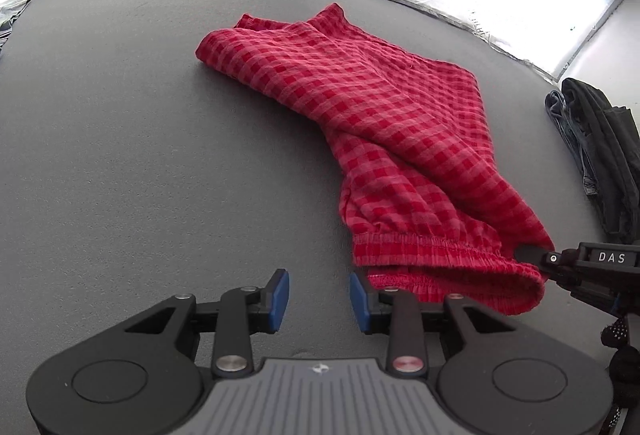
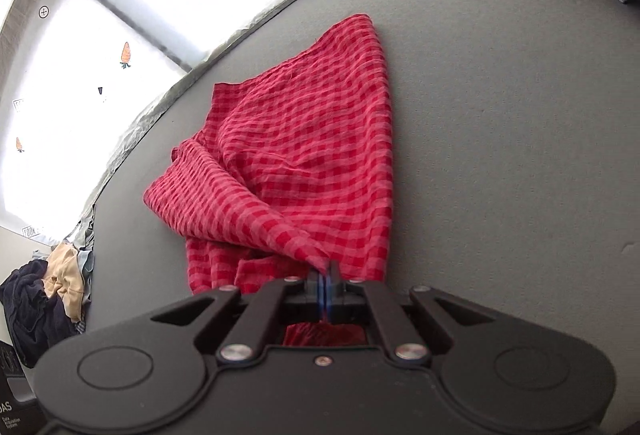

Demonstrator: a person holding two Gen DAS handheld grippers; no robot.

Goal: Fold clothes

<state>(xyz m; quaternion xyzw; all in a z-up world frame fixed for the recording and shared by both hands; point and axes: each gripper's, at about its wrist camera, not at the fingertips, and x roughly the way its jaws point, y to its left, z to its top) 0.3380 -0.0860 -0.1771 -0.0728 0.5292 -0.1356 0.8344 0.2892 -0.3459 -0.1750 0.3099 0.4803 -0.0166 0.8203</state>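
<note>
- Red checked shorts (image 1: 384,123) spread across the grey table (image 1: 120,155), centre to lower right of the left wrist frame, elastic waistband (image 1: 424,247) nearest the camera.
- Left claw (image 1: 319,293) partly open, blue pads (image 1: 280,295) apart, nothing between them; right pad just beside the waistband's edge.
- Right claw (image 2: 325,277) closed tight on a bunched fold of the shorts (image 2: 304,163), lower centre of the right wrist frame; cloth pulled to a peak at the pads.
- Dark clothes (image 1: 600,147) piled at the right edge of the left wrist frame.
- Another heap of clothes (image 2: 44,287) at lower left of the right wrist frame.
</note>
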